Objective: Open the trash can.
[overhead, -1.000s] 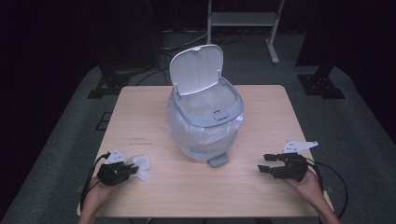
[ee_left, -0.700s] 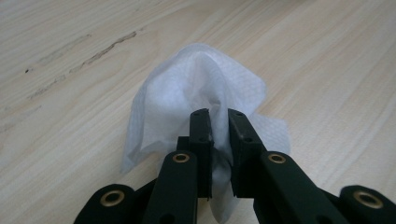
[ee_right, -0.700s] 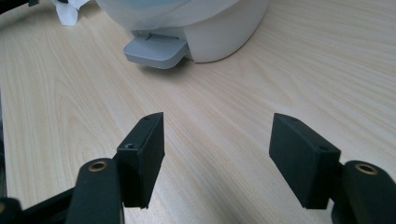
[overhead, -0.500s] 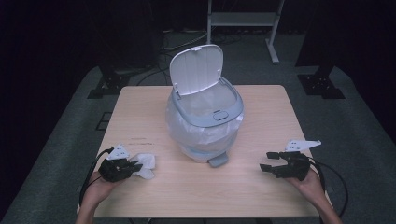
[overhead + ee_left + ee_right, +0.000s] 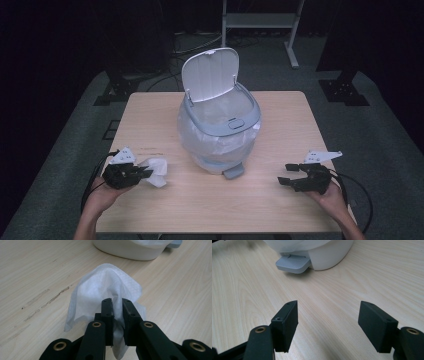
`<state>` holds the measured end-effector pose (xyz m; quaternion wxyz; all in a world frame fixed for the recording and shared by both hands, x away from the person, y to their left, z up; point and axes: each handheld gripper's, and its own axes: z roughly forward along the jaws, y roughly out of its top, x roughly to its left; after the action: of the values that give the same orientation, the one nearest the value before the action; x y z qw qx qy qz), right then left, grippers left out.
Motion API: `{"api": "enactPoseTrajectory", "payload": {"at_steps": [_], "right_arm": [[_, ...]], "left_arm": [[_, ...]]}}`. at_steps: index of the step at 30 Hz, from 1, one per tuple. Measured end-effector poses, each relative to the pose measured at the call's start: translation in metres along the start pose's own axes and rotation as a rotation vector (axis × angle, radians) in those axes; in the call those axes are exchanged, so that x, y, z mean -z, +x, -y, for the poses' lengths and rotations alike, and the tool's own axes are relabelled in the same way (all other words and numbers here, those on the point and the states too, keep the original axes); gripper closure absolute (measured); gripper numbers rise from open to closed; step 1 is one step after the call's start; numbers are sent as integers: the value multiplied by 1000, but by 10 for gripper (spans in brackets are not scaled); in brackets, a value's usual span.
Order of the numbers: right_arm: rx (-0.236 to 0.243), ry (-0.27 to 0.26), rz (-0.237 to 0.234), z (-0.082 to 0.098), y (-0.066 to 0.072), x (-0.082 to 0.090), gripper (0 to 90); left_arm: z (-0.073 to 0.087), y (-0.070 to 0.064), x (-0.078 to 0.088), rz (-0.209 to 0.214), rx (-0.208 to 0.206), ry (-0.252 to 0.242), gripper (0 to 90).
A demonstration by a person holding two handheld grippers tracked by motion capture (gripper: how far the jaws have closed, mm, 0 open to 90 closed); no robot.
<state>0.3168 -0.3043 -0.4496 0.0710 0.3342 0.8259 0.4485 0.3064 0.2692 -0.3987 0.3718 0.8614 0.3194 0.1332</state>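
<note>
1. Tissue (image 5: pixel 105 290): a crumpled white sheet, pinched between the two black jaws of the left gripper (image 5: pixel 117 305). In the left gripper view the jaws are clenched on a fold of it, and the rest of the sheet billows out ahead of the jaws and hangs down between them.
2. In the high view the tissue (image 5: pixel 156 170) sits at the near left part of the table (image 5: pixel 280 210), sticking out from the left gripper (image 5: pixel 145 173) toward the bin. Whether its lower edge touches the wood cannot be told.
3. The bin (image 5: pixel 220 130) stands at the middle of the table, lined with a clear plastic bag. Its lid (image 5: pixel 210 74) is tipped up and back, leaving the mouth open. A grey pedal (image 5: pixel 233 172) juts from its base toward the person.
4. The tissue is near the bin's base but apart from it, to its left as the high view shows it.
5. The right gripper (image 5: pixel 290 174) is at the near right part of the table, well apart from the bin. Its jaws have just been opening and now stand wide, released, with bare wood between them in the right gripper view (image 5: pixel 328 322).
6. The pedal (image 5: pixel 293 263) lies ahead of the right gripper's jaws in that view, untouched.
7. A hand (image 5: pixel 102 195) holds the left gripper from below; cables trail back from both grippers.
</note>
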Motion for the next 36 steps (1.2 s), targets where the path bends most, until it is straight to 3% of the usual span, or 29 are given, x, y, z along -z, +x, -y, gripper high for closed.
{"api": "enactPoseTrajectory", "payload": {"at_steps": [27,36], "right_arm": [[7,0,-21,-3,-1,-3,317],[-2,-4,-22,-2,-4,-3,317]], "left_arm": [[-37,-2,35,52,-21,-42,808],[-58,-2,51,79,-28,-66,808]]}}
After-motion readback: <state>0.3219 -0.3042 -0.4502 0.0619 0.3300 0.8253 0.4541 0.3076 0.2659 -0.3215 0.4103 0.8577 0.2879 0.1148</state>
